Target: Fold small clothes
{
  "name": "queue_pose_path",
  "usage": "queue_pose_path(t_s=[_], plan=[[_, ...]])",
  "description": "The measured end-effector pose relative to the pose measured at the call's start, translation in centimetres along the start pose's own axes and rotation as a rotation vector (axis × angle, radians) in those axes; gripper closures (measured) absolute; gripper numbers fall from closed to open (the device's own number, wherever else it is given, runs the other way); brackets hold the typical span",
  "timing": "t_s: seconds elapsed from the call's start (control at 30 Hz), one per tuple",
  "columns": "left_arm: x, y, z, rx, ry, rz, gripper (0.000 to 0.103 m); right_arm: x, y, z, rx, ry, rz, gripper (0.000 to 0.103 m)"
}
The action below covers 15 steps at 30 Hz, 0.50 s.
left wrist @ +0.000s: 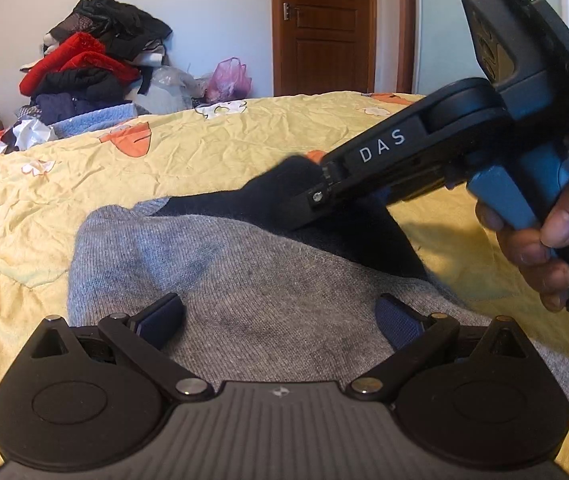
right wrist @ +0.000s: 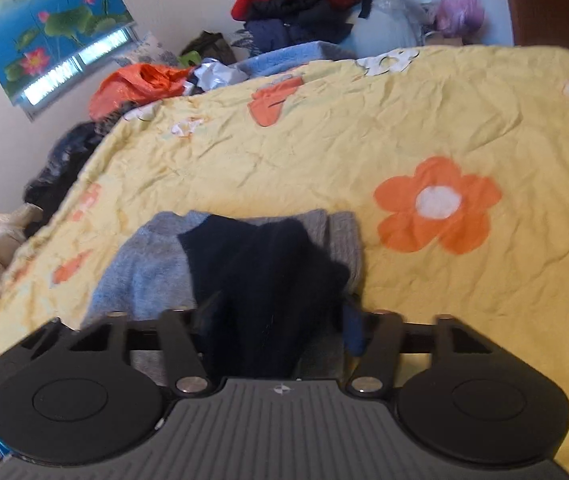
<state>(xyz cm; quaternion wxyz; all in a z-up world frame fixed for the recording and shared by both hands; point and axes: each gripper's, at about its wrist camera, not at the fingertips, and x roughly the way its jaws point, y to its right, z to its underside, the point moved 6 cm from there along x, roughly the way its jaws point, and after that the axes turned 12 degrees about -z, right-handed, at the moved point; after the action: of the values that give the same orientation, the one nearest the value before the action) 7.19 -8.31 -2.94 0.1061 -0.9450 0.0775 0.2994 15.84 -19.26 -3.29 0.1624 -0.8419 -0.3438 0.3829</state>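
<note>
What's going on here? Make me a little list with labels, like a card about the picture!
place: yellow flowered bedsheet
clothes being folded: gray sweater with a dark navy part
left gripper: open, over the gray sweater
right gripper: shut on the dark navy part, lifting it
behind: pile of clothes, pink bag, brown door
on the wall: lotus picture

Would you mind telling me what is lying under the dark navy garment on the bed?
The dark navy garment, gripped in the right gripper, lies over a grey knit garment spread on the yellow floral bedsheet. The grey fabric beneath the navy piece is covered, so its folds are hidden.
</note>
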Motion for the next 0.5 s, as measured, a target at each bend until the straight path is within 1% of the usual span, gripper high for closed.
queue_pose_path(t_s=[0.03, 0.07, 0.13, 0.17, 0.2, 0.27, 0.33, 0.4, 0.43, 0.47, 0.5], plan=[[-0.1, 0.1, -0.3, -0.007, -0.015, -0.003, 0.0, 0.0, -0.2, -0.2, -0.007, 0.005, -0.01, 0.071], [-0.1, 0.2, -0.6, -0.023, -0.031, -0.001, 0.0, -0.3, -0.6, -0.6, -0.03, 0.005, -0.012, 0.076], [0.5, 0.4, -1.1, -0.049, -0.043, -0.004, 0.0, -0.7, -0.7, -2.0, -0.072, 0.014, -0.003, 0.084], [0.9, 0.7, -1.2, -0.045, -0.036, -0.014, 0.0, -0.4, 0.1, -2.5, -0.065, 0.004, 0.019, 0.087], [1.3, 1.0, -1.2, -0.035, -0.021, -0.026, 0.0, 0.3, 1.1, -2.7, -0.057, -0.016, 0.044, 0.087], [1.6, 1.0, -1.3, -0.031, -0.019, -0.027, 0.0, 1.6, 1.9, -1.9, -0.056, -0.043, 0.06, 0.087], [1.0, 0.4, -1.3, -0.053, -0.014, -0.003, 0.0, 1.4, 1.3, -1.7, -0.077, -0.021, 0.085, 0.086], [-1.3, -0.8, -1.1, -0.105, 0.023, 0.026, 0.0, 0.3, 1.0, -1.7, -0.053, 0.016, 0.105, 0.077], [-3.0, -1.5, -0.8, -0.121, 0.058, 0.028, 0.0, -0.8, 0.4, -1.4, -0.051, 0.041, 0.104, 0.068], [-4.8, -2.2, -0.3, -0.125, 0.104, 0.015, 0.0, -2.0, -0.3, -1.0, -0.059, 0.063, 0.1, 0.067], [-6.7, -2.6, 0.3, -0.109, 0.152, 0.005, 0.0, -3.4, -1.6, -0.2, -0.079, 0.088, 0.078, 0.067]])
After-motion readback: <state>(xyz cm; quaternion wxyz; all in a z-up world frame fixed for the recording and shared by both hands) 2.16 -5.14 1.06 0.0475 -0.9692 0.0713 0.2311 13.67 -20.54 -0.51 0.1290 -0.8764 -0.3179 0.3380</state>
